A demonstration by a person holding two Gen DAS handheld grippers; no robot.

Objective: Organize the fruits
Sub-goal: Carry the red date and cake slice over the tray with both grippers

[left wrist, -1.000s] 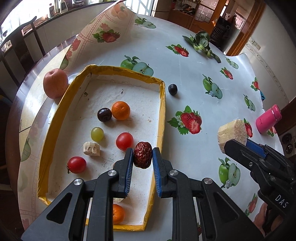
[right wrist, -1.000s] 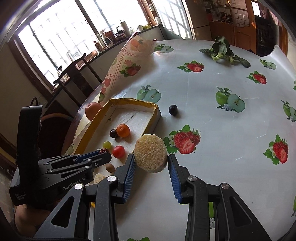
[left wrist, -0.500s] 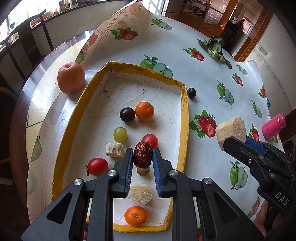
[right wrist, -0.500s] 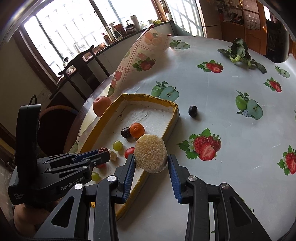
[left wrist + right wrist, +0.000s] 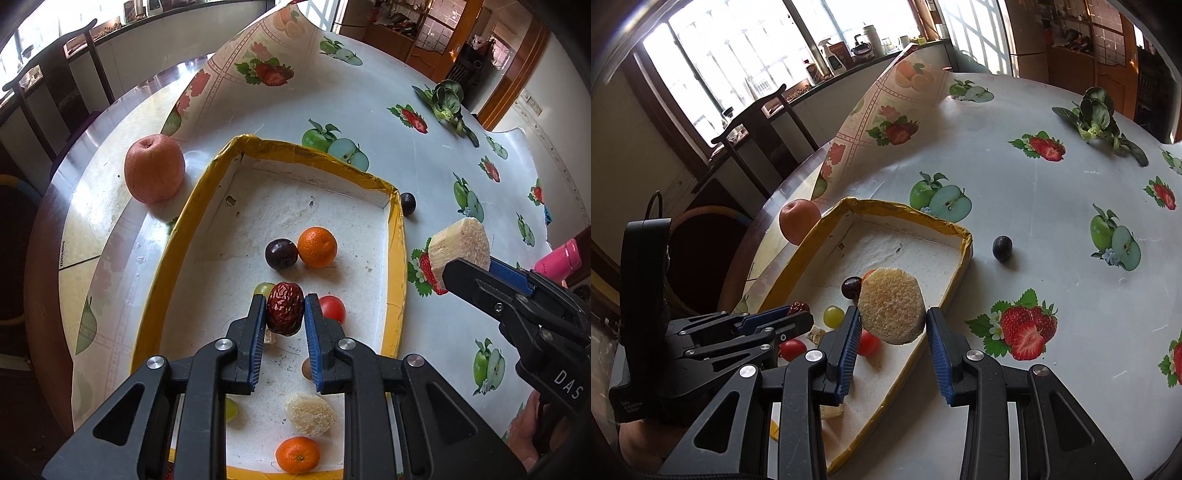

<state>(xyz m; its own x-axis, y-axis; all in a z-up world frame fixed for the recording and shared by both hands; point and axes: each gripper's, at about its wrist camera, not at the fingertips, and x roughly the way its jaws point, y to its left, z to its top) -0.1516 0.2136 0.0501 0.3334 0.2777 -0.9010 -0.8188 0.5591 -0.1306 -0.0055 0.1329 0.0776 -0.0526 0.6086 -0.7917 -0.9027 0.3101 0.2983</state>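
The left gripper [image 5: 285, 314] was clamped on a wrinkled red date [image 5: 285, 308], held above the yellow-rimmed tray [image 5: 400, 258]. Beneath and around it in the tray lay a tangerine [image 5: 297, 455], a pale cane slice [image 5: 310, 413], a cherry tomato [image 5: 332, 308] and a green grape [image 5: 263, 288], partly hidden by the date. Farther in, a dark plum [image 5: 281, 253] touched an orange [image 5: 317, 246]. The right gripper [image 5: 891, 325] gripped a cane chunk [image 5: 891, 311] over the tray's right rim, blocking most of the orange from its own camera. Beyond the tray, an apple [image 5: 154, 173] sat by its left wall, a dark berry [image 5: 1002, 248] just past its far right corner, and leafy greens [image 5: 1095, 115] well away on the table [image 5: 1015, 177].
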